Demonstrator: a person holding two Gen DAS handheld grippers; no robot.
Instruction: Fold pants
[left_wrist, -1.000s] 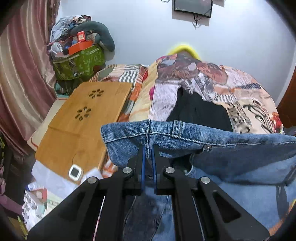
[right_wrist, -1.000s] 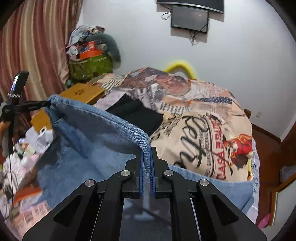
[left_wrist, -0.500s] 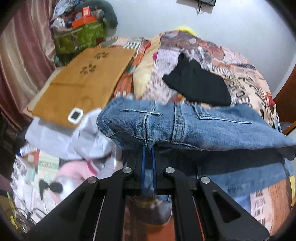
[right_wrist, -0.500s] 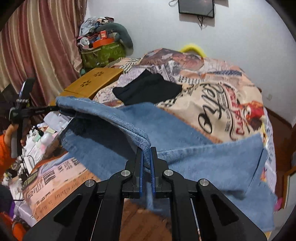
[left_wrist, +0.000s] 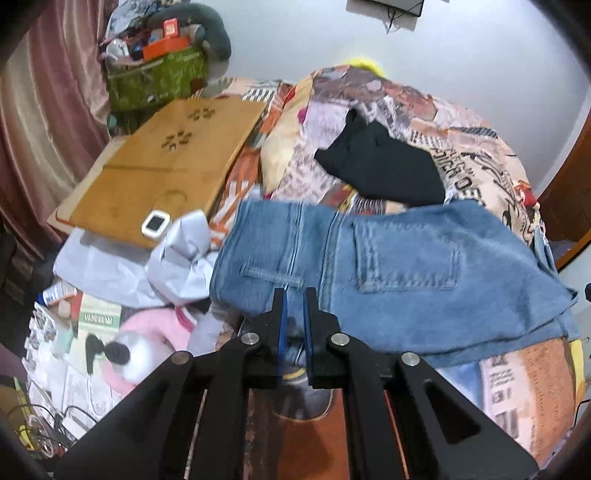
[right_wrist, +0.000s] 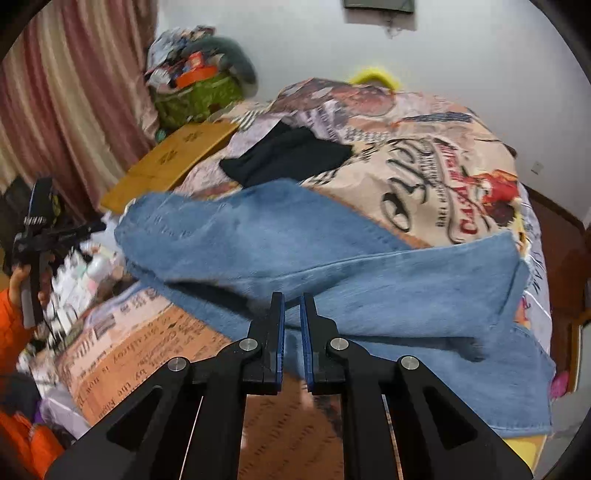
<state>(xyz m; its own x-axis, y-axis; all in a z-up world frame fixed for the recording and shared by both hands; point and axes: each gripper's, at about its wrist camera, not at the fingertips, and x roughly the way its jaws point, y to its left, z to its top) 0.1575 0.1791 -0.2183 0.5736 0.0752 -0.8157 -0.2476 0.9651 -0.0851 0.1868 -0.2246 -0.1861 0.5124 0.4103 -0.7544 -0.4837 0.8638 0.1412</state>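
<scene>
The blue denim pants (left_wrist: 388, 266) lie folded over on the printed bedspread (left_wrist: 480, 155), back pocket up. They also show in the right wrist view (right_wrist: 332, 258), spread across the bed. My left gripper (left_wrist: 293, 295) sits at the near edge of the waistband with its jaws a little apart and nothing between them. It also appears in the right wrist view (right_wrist: 55, 229), held by a hand at the far left. My right gripper (right_wrist: 291, 301) hovers at the near edge of the pants, jaws slightly apart and empty.
A black garment (left_wrist: 380, 166) lies on the bed beyond the pants. A wooden lap desk (left_wrist: 166, 166) with a small white device (left_wrist: 156, 223) sits at left. White cloth (left_wrist: 177, 266), papers and clutter lie below it. A green bag (left_wrist: 159, 79) stands by the curtain.
Both grippers lowered the pants' waist end forward onto the bed and let go. The jaws, shut on denim before, now stand slightly apart behind the cloth's edge.
</scene>
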